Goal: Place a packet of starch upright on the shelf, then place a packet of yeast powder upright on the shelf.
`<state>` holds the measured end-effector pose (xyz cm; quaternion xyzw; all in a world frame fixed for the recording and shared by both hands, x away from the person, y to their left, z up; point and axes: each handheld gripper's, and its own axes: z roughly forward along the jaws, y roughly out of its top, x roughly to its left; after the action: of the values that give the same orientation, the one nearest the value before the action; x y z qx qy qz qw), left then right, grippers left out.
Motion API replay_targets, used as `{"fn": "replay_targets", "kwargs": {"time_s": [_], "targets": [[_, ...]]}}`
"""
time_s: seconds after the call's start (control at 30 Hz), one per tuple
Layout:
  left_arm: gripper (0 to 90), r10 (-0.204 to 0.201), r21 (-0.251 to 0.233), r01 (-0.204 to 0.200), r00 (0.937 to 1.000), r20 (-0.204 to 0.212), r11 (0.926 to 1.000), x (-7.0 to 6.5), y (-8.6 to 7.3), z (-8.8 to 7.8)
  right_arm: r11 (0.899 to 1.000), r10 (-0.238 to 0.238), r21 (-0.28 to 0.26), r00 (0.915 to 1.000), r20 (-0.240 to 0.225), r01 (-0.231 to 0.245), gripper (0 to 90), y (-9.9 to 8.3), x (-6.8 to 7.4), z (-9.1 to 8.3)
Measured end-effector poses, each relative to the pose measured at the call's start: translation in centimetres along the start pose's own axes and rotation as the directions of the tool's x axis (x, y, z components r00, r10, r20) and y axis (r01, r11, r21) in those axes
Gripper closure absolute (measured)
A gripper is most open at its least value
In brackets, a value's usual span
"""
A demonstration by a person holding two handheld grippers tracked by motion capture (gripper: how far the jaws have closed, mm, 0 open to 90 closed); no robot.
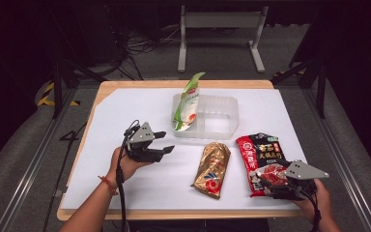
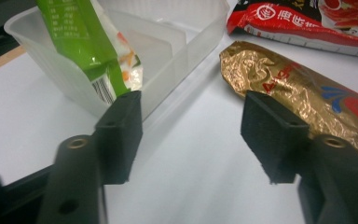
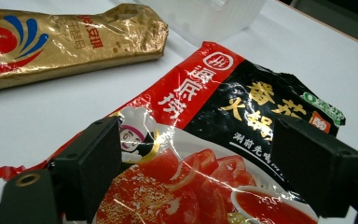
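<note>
Your right gripper (image 1: 281, 186) stands with jaws wide over the near end of the red and black sauce packet (image 1: 263, 161) at the near right of the table (image 1: 125, 104): drop lower and close on the packet's edge, not its bulging middle, then carry it to the free compartment of the clear tray (image 1: 218, 113), beside the green pouch (image 1: 187, 104) leaning at its left. Your left gripper (image 1: 163, 141), jaws wide and empty, points toward the gold packet (image 1: 212, 167). The red packet bears Chinese characters beside a tomato picture; the gold one has a red and blue swirl.
</note>
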<state>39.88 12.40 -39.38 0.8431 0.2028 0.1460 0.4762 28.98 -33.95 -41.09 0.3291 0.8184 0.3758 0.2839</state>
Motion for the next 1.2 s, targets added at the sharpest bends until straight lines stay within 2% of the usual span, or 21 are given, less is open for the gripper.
{"fn": "replay_targets", "kwargs": {"time_s": [0.03,0.17,0.27,0.37,0.4,0.53,0.7,0.77,0.87,1.0,1.13,1.2], "targets": [[32.9,-0.012,-0.006,0.012,0.9999,0.004,0.9999,-0.1,-0.4,-0.1,1.0,-0.001,0.0,1.0,0.003,0.001,16.7,0.1,0.0,0.0],[32.5,-0.017,0.004,0.017,0.9998,0.01,0.9998,-0.2,-0.7,0.0,1.0,-0.006,0.0,1.0,-0.001,0.006,16.7,0.2,0.0,0.1],[31.4,-0.042,0.006,0.042,0.998,0.046,0.9991,-0.1,-0.9,0.4,1.0,-0.018,0.005,0.9998,-0.001,0.018,16.7,0.1,0.1,0.1],[30.1,-0.047,0.008,0.047,0.9978,0.047,0.9989,0.0,-0.9,0.7,1.0,-0.011,0.005,0.9999,-0.002,0.011,16.7,0.1,0.1,0.2],[28.9,-0.067,0.012,0.066,0.9952,0.071,0.9977,0.2,-0.9,1.0,1.0,-0.01,0.006,0.9999,-0.003,0.01,16.7,0.0,-0.1,0.2],[27.2,-0.069,0.03,0.066,0.994,0.086,0.9973,0.1,-0.8,1.6,1.0,-0.009,0.002,1.0,0.0,0.009,16.7,-0.1,0.0,-0.1],[26.9,-0.054,0.053,0.047,0.9896,0.134,0.9975,-0.3,0.1,3.6,1.0,-0.003,0.002,0.9999,0.014,0.002,16.8,-0.6,0.2,-0.8],[26.9,-0.07,0.058,0.061,0.9831,0.169,0.9965,-0.3,0.6,4.5,1.0,0.005,-0.002,0.9999,0.015,-0.005,16.8,-0.7,0.2,-1.0],[26.4,-0.08,0.073,0.066,0.9761,0.202,0.9951,-0.4,1.3,6.0,1.0,0.002,0.005,0.9997,0.023,-0.002,16.9,-1.0,0.4,-1.4],[26.2,-0.089,0.104,0.066,0.9688,0.231,0.9923,-0.6,1.8,8.2,1.0,0.011,0.011,0.9994,0.032,-0.012,17.0,-1.3,0.4,-1.7],[25.0,-0.106,0.156,0.064,0.9558,0.274,0.9857,-0.8,2.1,10.3,1.0,0.017,0.008,0.9991,0.039,-0.017,17.0,-1.6,0.5,-2.1],[23.2,-0.123,0.151,0.08,0.9454,0.302,0.9853,-0.6,2.3,11.2,1.0,0.017,0.012,0.9991,0.039,-0.018,17.0,-1.7,0.5,-2.1]]}}
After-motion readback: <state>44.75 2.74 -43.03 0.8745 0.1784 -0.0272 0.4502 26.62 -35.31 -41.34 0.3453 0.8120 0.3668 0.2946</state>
